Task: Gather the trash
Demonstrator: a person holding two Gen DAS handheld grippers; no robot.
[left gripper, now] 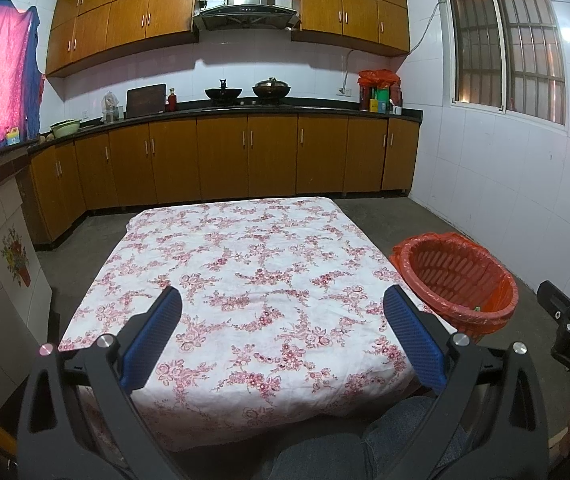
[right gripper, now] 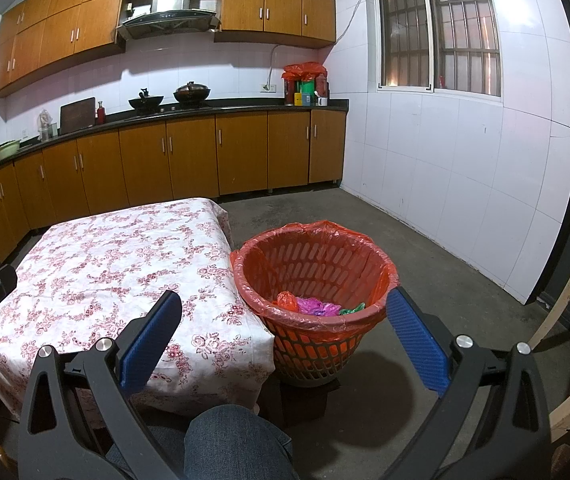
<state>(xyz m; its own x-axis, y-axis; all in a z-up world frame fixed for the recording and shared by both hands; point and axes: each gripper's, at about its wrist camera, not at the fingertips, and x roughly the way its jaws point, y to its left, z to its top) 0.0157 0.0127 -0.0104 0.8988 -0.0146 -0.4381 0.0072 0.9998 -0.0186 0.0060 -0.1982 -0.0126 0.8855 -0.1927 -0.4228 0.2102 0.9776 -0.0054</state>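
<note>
1. A low table [left gripper: 245, 264] covered with a white cloth printed in pink flowers stands in a kitchen with wooden cabinets [left gripper: 245, 156].
2. The left gripper [left gripper: 283, 336] hovers over the near end of the table, its blue-padded fingers [left gripper: 153, 336] spread wide and holding nothing.
3. The right gripper [right gripper: 285, 338] points at the orange basket [right gripper: 313, 276], jaws also wide apart and empty.
4. The basket, lined with an orange bag, stands on the floor just beside the table's right edge.
5. Crumpled trash [right gripper: 317, 305], orange, pink and green, lies at the basket's bottom.
</note>
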